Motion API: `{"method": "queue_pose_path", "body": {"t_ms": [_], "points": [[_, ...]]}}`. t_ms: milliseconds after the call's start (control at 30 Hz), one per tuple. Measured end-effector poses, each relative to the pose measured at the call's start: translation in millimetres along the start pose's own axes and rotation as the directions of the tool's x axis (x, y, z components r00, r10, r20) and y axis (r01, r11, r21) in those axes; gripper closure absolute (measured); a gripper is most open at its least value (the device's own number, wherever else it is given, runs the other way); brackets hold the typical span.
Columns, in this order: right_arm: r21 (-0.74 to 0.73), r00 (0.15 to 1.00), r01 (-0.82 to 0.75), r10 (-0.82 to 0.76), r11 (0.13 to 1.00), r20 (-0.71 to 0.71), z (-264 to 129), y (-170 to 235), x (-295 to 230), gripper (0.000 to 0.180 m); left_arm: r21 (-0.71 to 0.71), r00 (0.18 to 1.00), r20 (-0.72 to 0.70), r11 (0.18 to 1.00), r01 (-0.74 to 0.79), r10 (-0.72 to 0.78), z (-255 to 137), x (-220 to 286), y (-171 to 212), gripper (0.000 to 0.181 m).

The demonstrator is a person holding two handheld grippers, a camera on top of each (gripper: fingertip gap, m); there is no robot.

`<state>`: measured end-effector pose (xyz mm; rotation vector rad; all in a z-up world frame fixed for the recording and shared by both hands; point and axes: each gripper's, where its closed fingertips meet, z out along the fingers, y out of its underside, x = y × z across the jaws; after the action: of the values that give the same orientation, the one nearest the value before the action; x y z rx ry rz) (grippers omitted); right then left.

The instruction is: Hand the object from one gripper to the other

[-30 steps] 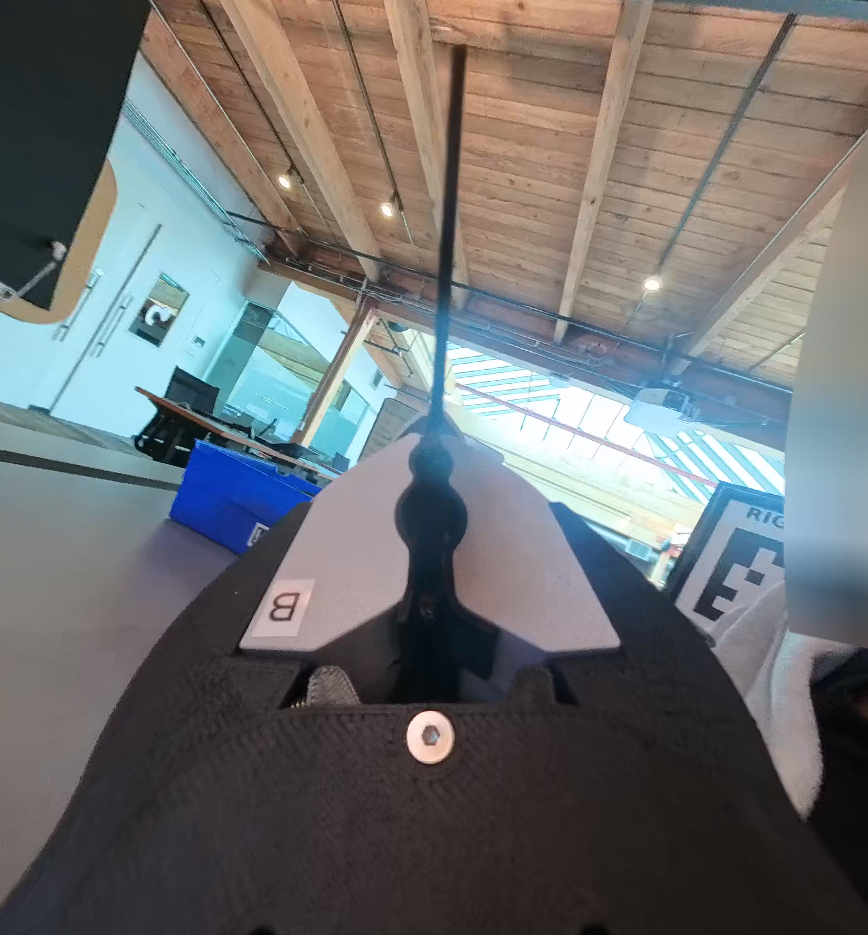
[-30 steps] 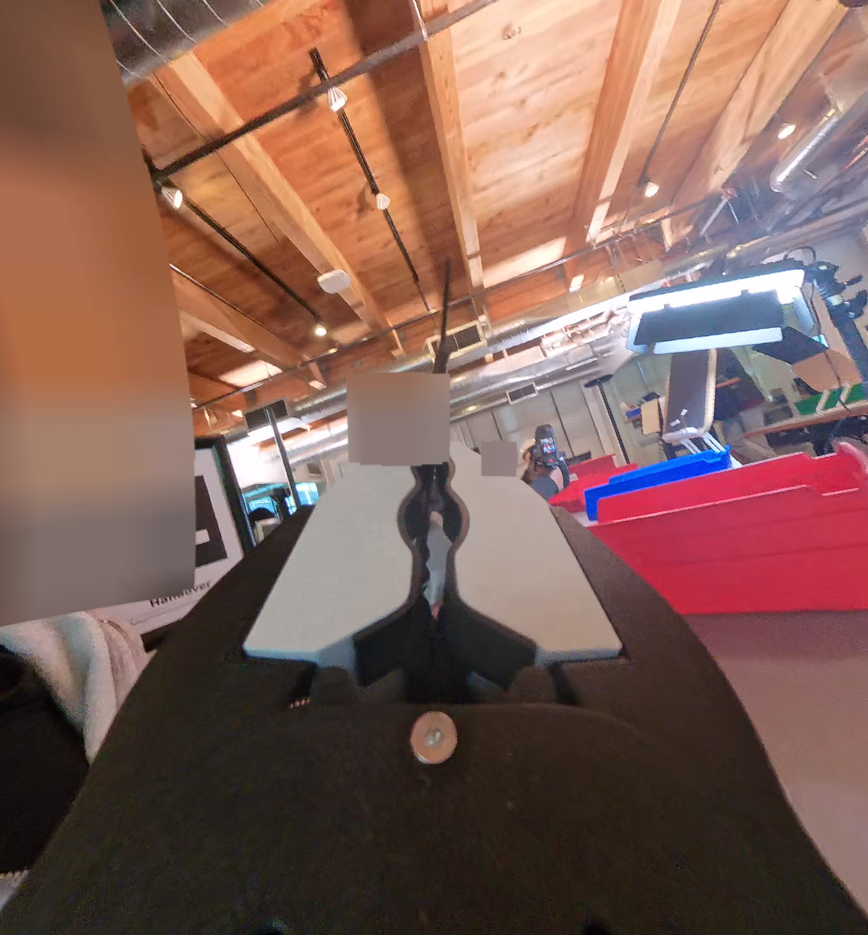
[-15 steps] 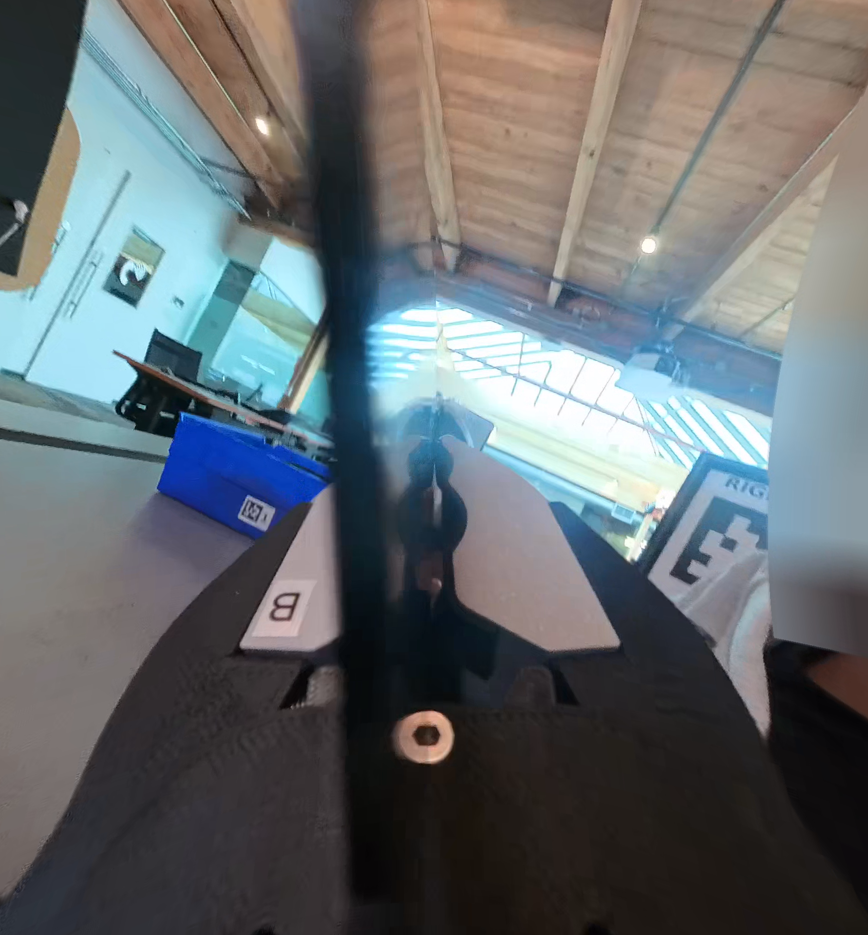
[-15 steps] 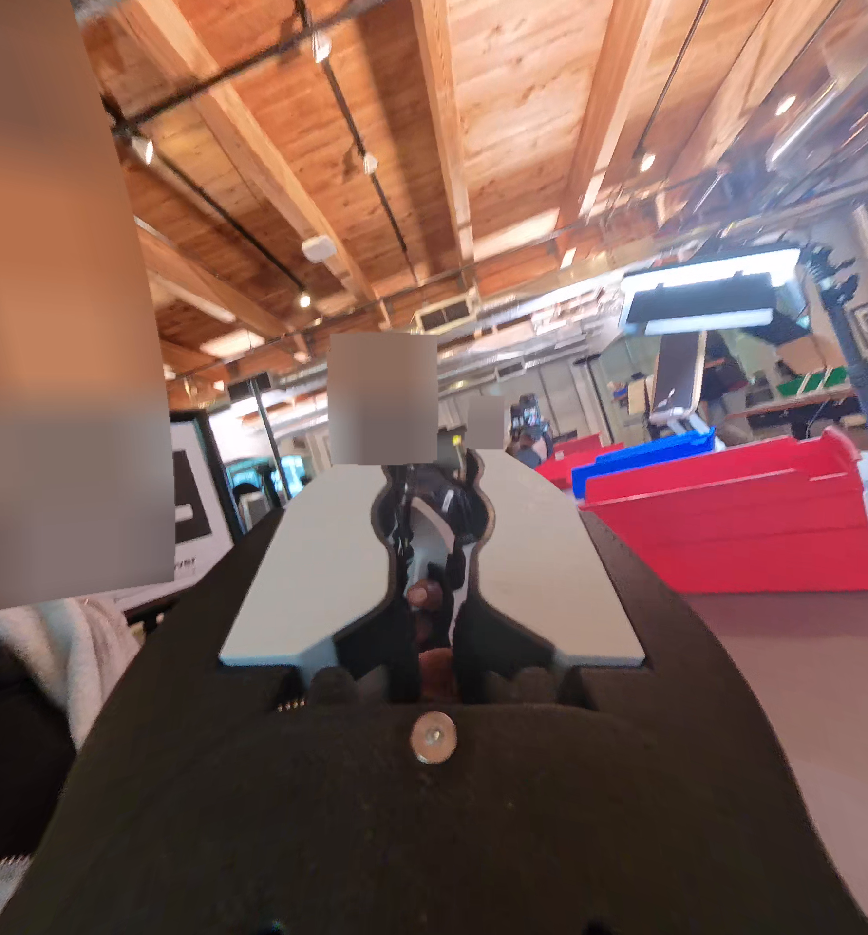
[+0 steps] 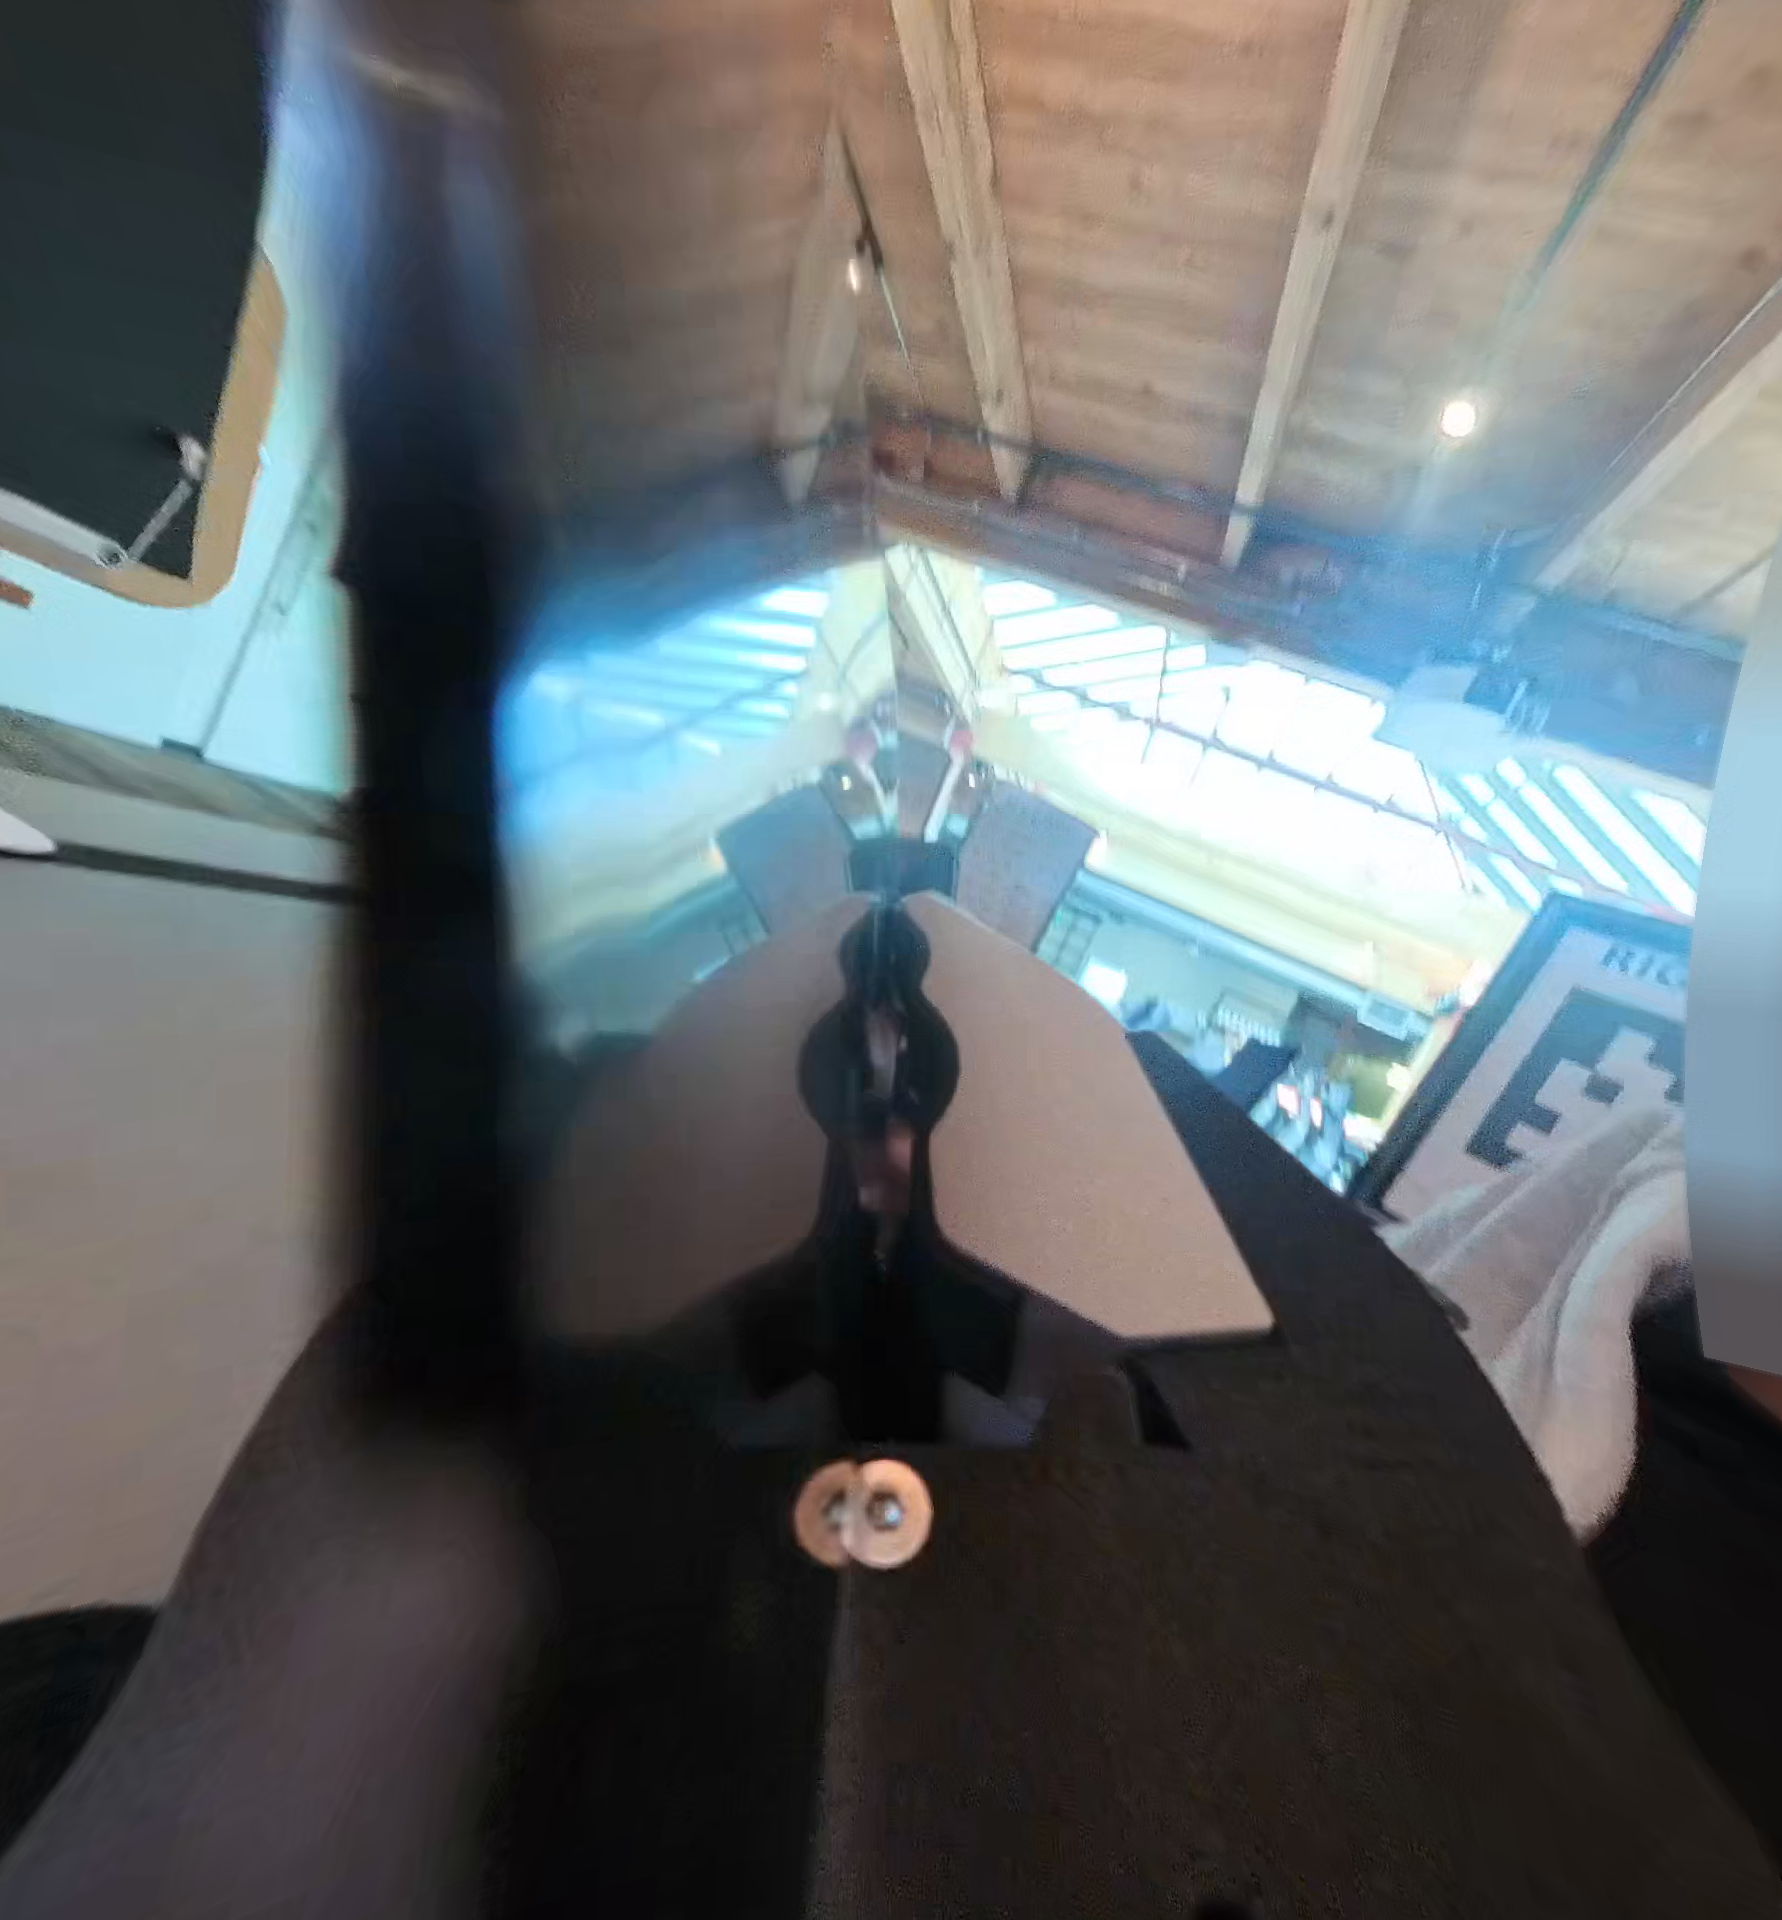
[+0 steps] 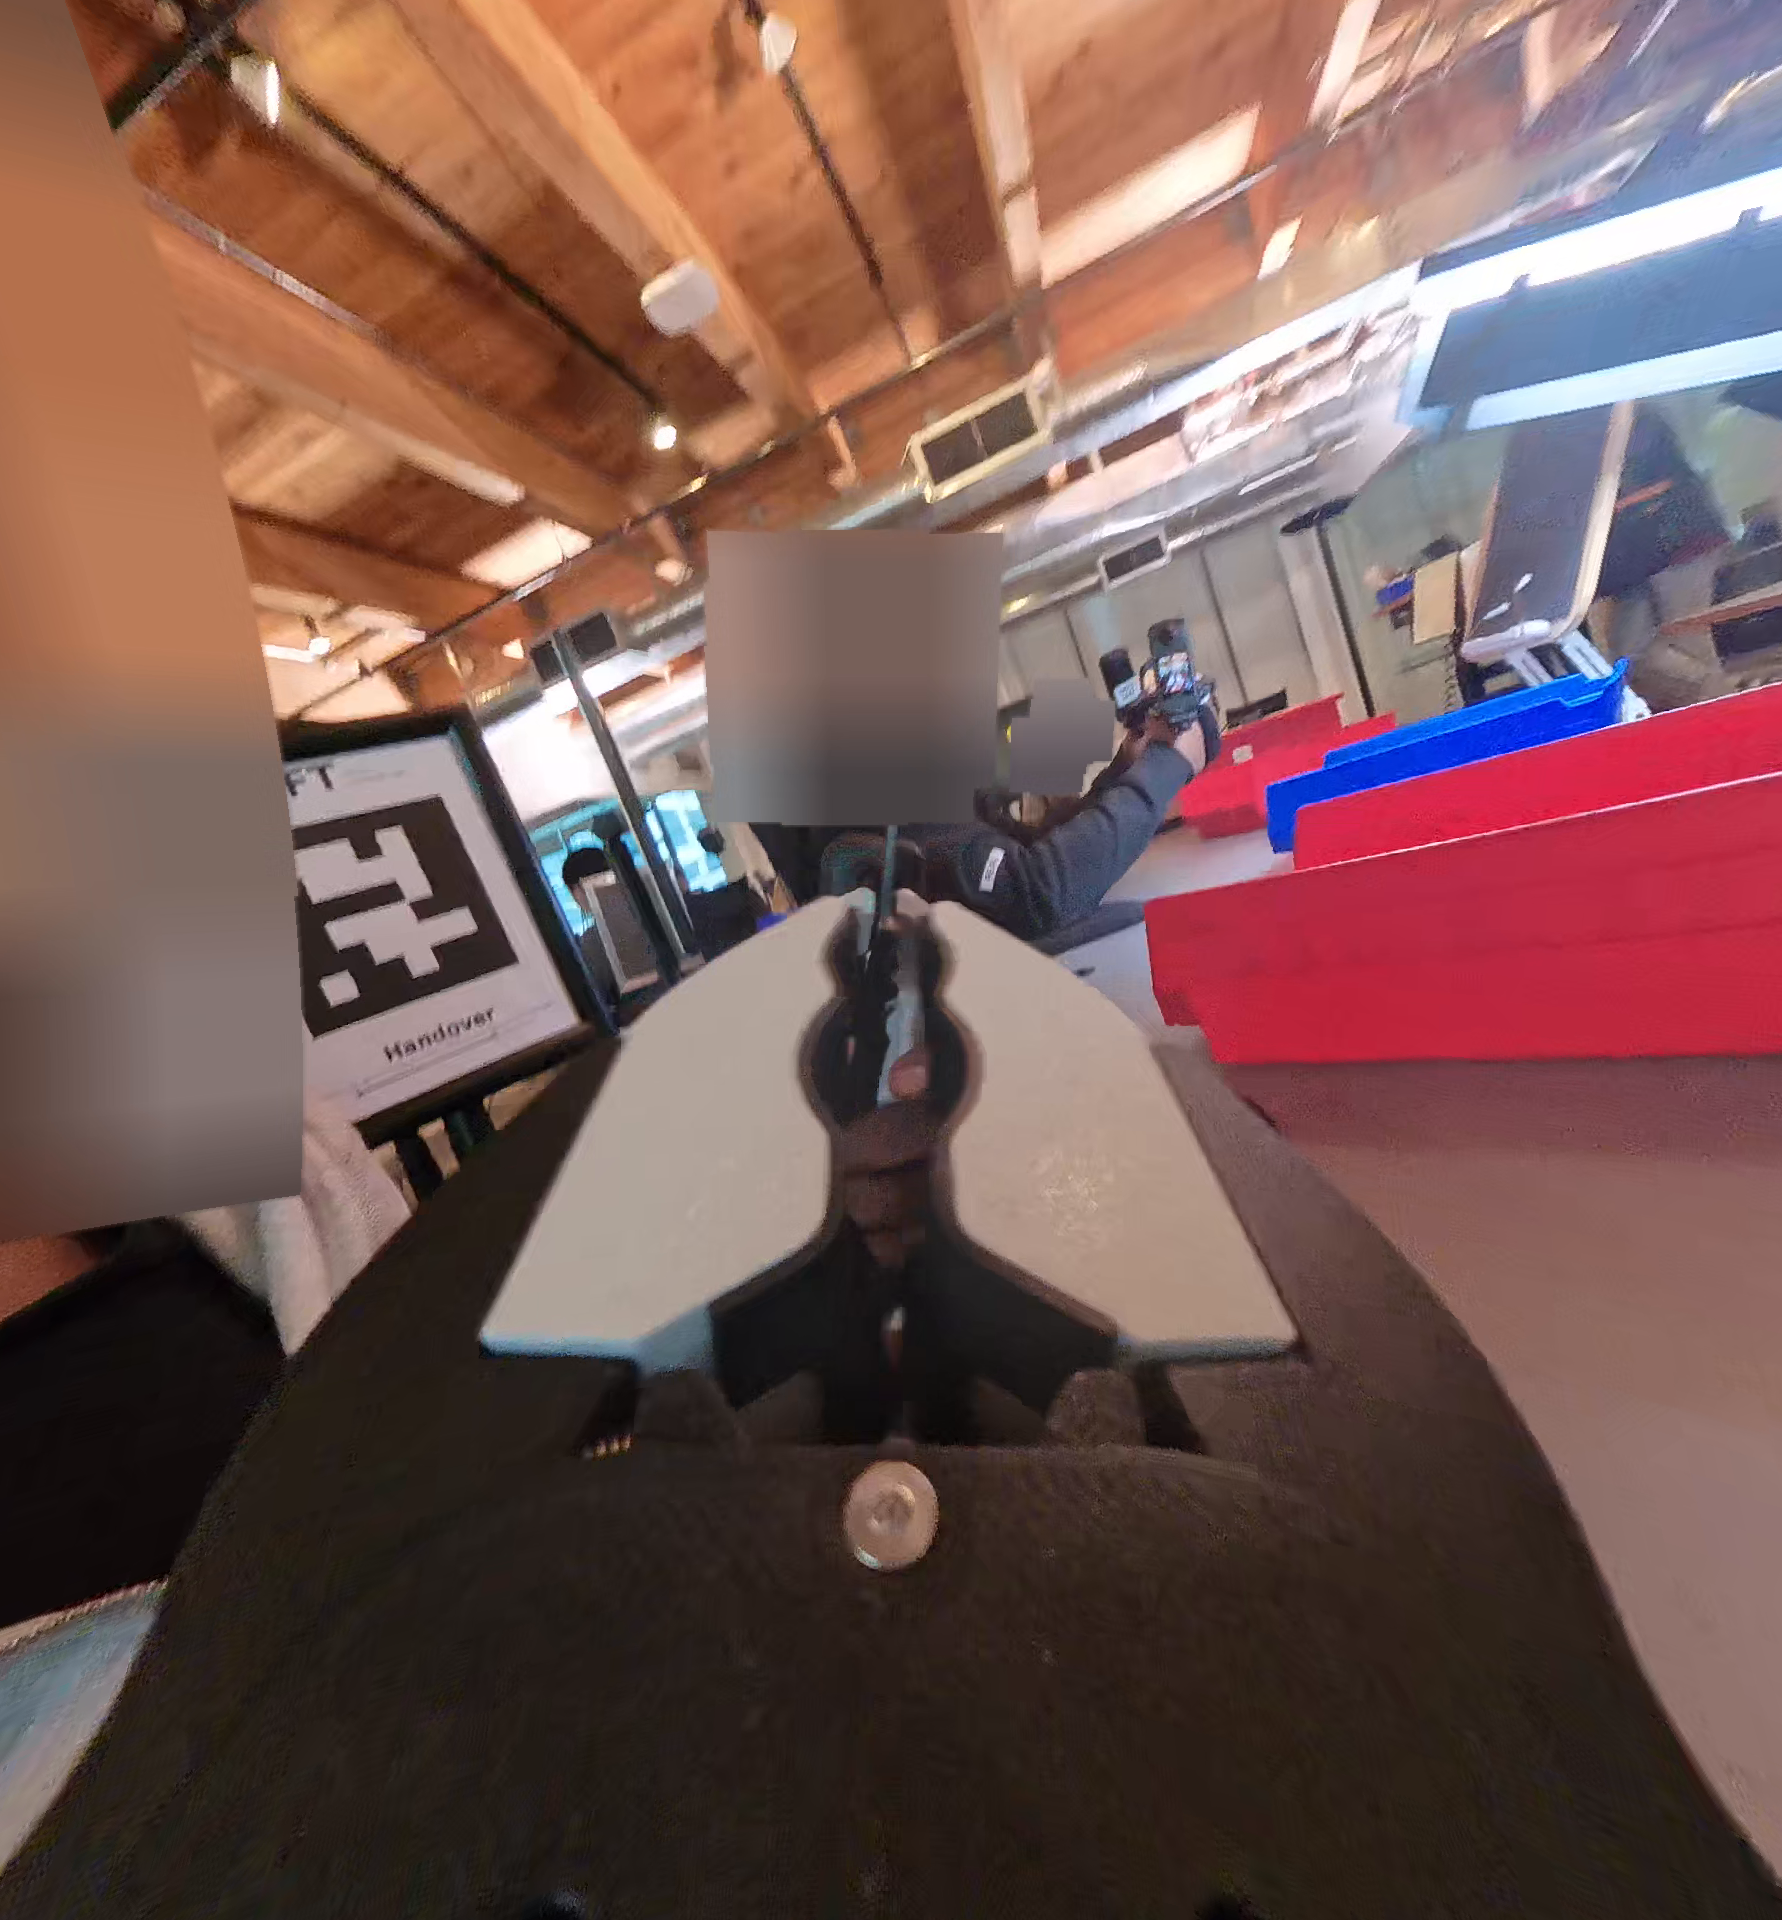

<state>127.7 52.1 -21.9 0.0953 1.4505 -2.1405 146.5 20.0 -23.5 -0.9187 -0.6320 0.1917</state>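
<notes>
I'm looking across the grey table [image 6: 1593, 1247], where a red bin [image 6: 1489, 935] is sitting toward its far right edge. My right gripper [image 6: 887, 914] is pinching the thin black rod [image 6: 887, 862] between almost-closed fingers, the rod pointing up past their tips. My left gripper [image 5: 882, 914] is showing its fingers pressed together, gripping nothing I can make out, and a blurred dark bar is crossing close to its lens.

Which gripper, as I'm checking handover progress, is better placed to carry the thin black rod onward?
Right. The right gripper is shut on the thin black rod, which stands up from its fingertips. The left gripper looks shut with nothing clearly between its jaws.
</notes>
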Motion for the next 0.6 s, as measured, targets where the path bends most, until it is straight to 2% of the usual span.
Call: {"method": "queue_pose_path", "body": {"t_ms": [33, 167, 200, 233, 267, 300, 367, 433, 500, 567, 600], "points": [[-0.028, 1.000, 0.014, -0.014, 1.000, 0.003, 0, -1, 0, 0.154, -0.063, 1.000, -0.017, 0.998, -0.010, 0.009, -1, 3, 5, 0.181], [-0.140, 0.995, 0.103, -0.103, 0.985, 0.011, 0, 0, -4, 0.134, -0.388, 0.997, -0.059, 0.919, -0.064, 0.045, -8, 11, 45, 0.181], [-0.199, 0.993, 0.114, -0.107, 0.973, 0.044, 0, 7, -8, 0.139, -0.441, 0.996, -0.058, 0.894, -0.080, 0.060, -9, 11, 52, 0.181], [-0.276, 0.990, 0.127, -0.106, 0.953, 0.089, -1, 17, -14, 0.162, -0.470, 0.996, -0.056, 0.878, -0.091, 0.073, -10, 10, 57, 0.181], [-0.359, 0.987, 0.144, -0.110, 0.922, 0.115, -3, 29, -17, 0.177, -0.482, 0.995, -0.065, 0.870, -0.102, 0.081, -10, 11, 59, 0.180], [-0.407, 0.985, 0.165, -0.130, 0.898, 0.112, -5, 36, -16, 0.178, -0.486, 0.994, -0.046, 0.867, -0.113, 0.104, -10, 7, 60, 0.178], [-0.384, 0.981, 0.191, -0.173, 0.903, 0.082, -3, 33, -12, 0.178, -0.412, 0.993, -0.023, 0.904, -0.114, 0.114, -4, 3, 51, 0.174], [-0.265, 0.990, 0.141, -0.132, 0.954, 0.049, 0, 20, -10, 0.178, -0.269, 0.996, -0.003, 0.960, -0.082, 0.084, 6, 2, 36, 0.161], [-0.149, 0.997, 0.073, -0.069, 0.986, 0.030, 1, 11, -7, 0.178, -0.186, 0.996, 0.003, 0.978, -0.091, 0.093, 15, 2, 36, 0.146], [-0.049, 0.999, 0.035, -0.033, 0.998, 0.031, 1, 4, -6, 0.178, -0.145, 0.992, 0.038, 0.983, -0.117, 0.123, 23, -2, 42, 0.148], [-0.003, 0.999, 0.013, -0.013, 1.000, 0.038, 1, 1, -7, 0.178, -0.124, 0.990, 0.040, 0.984, -0.129, 0.134, 25, -2, 44, 0.164]]}}
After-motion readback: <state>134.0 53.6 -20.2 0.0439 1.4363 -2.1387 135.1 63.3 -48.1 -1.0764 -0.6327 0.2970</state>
